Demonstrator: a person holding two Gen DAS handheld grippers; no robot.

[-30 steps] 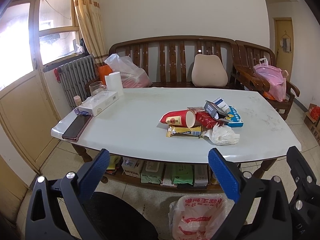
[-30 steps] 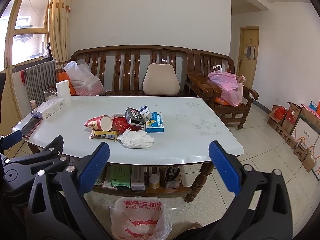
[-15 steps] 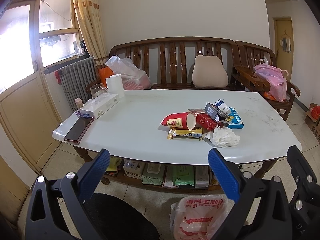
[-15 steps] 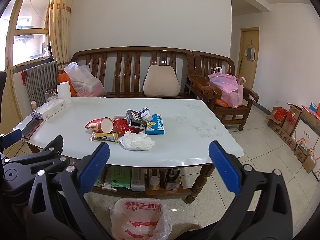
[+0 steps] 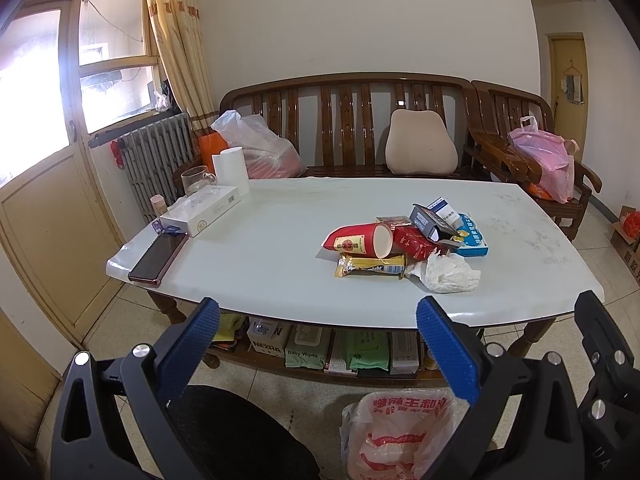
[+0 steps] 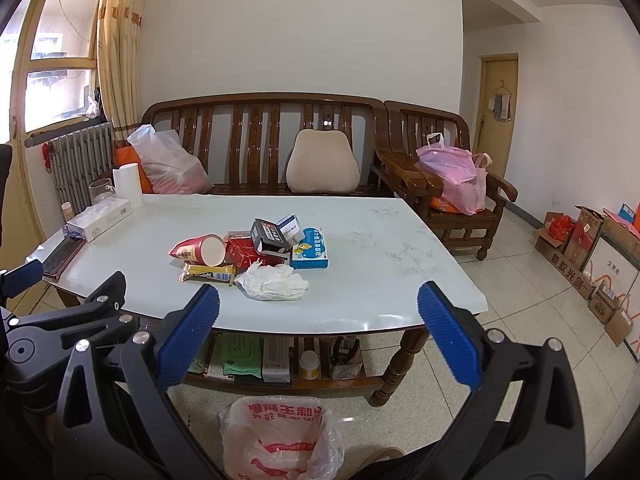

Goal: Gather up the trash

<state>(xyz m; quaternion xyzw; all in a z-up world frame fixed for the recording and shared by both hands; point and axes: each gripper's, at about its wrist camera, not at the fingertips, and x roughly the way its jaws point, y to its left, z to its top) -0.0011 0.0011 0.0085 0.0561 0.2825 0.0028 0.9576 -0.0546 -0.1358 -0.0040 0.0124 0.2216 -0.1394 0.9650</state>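
Observation:
A pile of trash lies on the white table (image 5: 260, 272): a tipped red paper cup (image 5: 360, 240), a yellow snack wrapper (image 5: 370, 266), a crumpled white tissue (image 5: 448, 274), a red pack (image 5: 412, 242), a dark box (image 5: 428, 220) and a blue box (image 5: 472, 234). The same pile shows in the right wrist view, with the cup (image 6: 200, 250) and tissue (image 6: 274, 282). A white plastic bag with red print (image 5: 396, 436) (image 6: 280, 440) stands open on the floor in front. My left gripper (image 5: 316, 320) and right gripper (image 6: 318, 308) are both open and empty, held before the table's near edge.
A phone (image 5: 158, 258), white box (image 5: 200, 210), glass (image 5: 194, 180) and paper roll (image 5: 230, 170) sit at the table's left end. A wooden bench (image 5: 360, 120) with bags stands behind. Items fill the shelf (image 5: 340, 352) under the table. Cardboard boxes (image 6: 584, 248) line the right wall.
Both views have shifted slightly; the table and trash sit a little lower and nearer in the frames. Both grippers stay open and empty.

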